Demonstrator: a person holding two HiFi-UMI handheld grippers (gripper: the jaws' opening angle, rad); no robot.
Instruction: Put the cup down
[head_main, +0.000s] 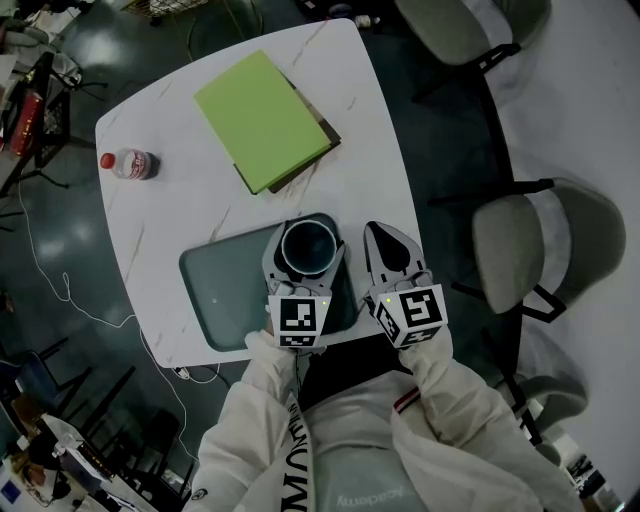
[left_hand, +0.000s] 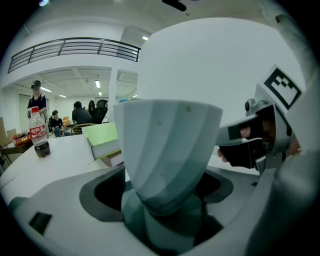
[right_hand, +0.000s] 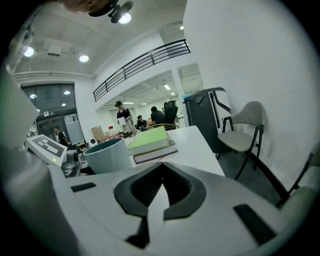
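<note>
Over tray (head_main: 215, 290), prob.: cup (head_main: 307, 262), L claw (head_main: 306, 243)

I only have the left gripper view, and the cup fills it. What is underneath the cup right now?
Observer: In the head view, the cup is over a dark green tray that lies on the white table.
Operator: Which part of the tray?
Observer: Its far right corner, on the side nearest the green book.
Operator: I see the other gripper's body but not its jaws. Is it carrying anything?
Observer: No. In its own view, the right gripper has its jaws together with nothing between them.
</note>
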